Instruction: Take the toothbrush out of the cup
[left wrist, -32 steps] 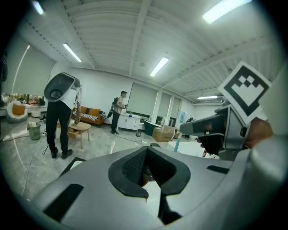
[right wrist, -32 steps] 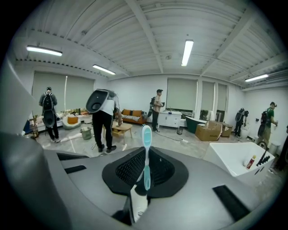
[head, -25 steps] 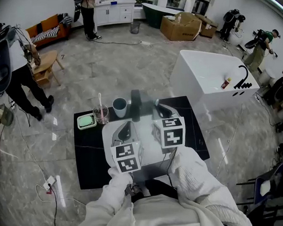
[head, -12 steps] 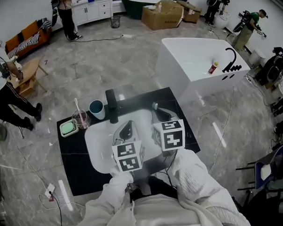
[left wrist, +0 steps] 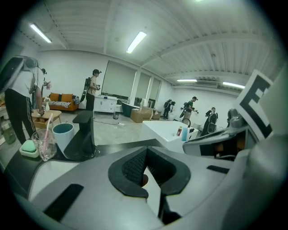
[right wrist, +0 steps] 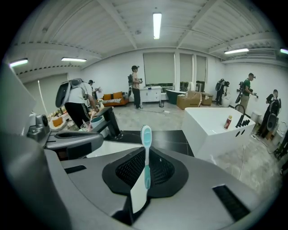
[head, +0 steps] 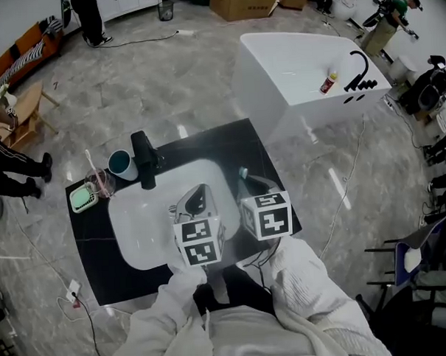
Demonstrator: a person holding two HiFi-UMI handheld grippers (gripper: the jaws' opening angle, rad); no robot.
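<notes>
Teal toothbrush (right wrist: 146, 150) clenched lengthwise in right gripper (right wrist: 145, 175), head forward; left gripper (left wrist: 147, 175) closed, empty; cup (left wrist: 45, 146) far forward-left.

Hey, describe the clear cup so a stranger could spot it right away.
On the black counter, look left of the black tap. The clear cup stands between a teal cup and a green soap dish; it alone is see-through and holds a toothbrush.

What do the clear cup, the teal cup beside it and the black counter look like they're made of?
Clear cup: see-through and glossy, so glass or clear plastic; cannot tell which. Teal cup: opaque with an even colour, perhaps ceramic or plastic. Counter: black with a sheen that reflects light, likely polished stone or a stone-look slab.
</notes>
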